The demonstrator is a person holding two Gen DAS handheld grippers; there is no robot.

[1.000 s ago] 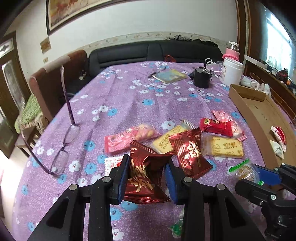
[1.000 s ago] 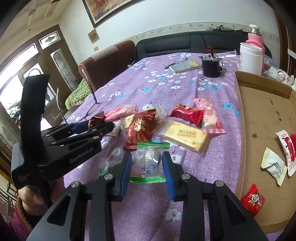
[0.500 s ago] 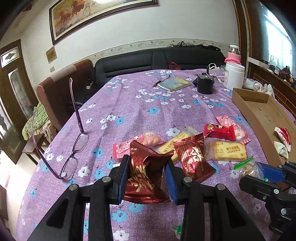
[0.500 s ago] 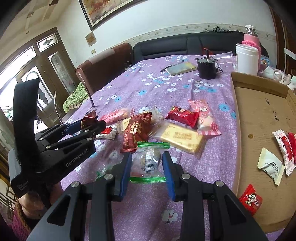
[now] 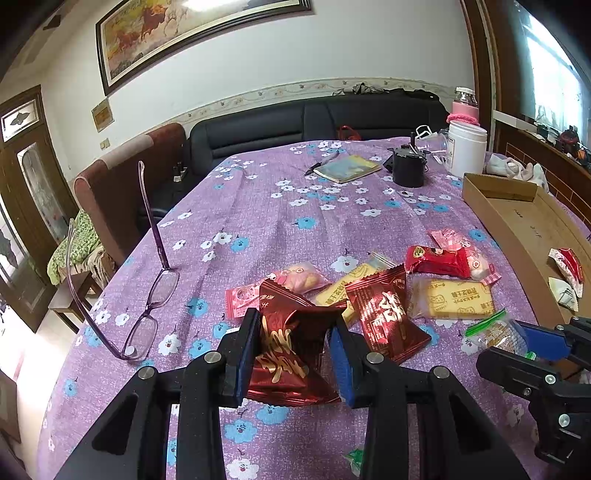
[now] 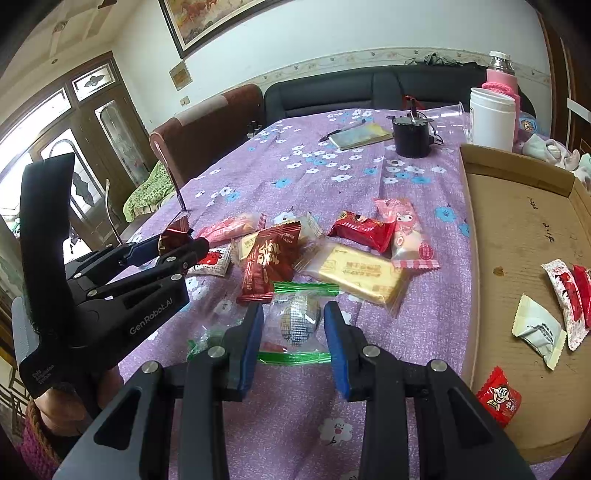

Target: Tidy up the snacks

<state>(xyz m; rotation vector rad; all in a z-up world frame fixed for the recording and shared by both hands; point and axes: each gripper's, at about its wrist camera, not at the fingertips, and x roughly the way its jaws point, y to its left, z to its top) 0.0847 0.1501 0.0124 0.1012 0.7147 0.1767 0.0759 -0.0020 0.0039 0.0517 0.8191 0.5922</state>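
On the purple tablecloth (image 5: 280, 221), left gripper (image 5: 293, 354) clamps one dark-red packet (image 5: 284, 347), right gripper (image 6: 293, 343) one clear green-edged packet (image 6: 297, 325).

You face a white wall (image 5: 258, 62) hung with a long framed painting of horses (image 5: 192, 33), a patterned border strip running beneath it. A black leather sofa (image 5: 314, 118) sits against that wall, with a brown armchair (image 5: 122, 181) to its left. The tabletop (image 5: 266, 221) before you wears a purple cloth dotted with white and blue flowers. On your left stands a dark wooden door with glass panes (image 6: 92, 122), daylight pouring through. On your right a bright window (image 5: 554, 74) glares above dark wood panelling (image 5: 532, 162).
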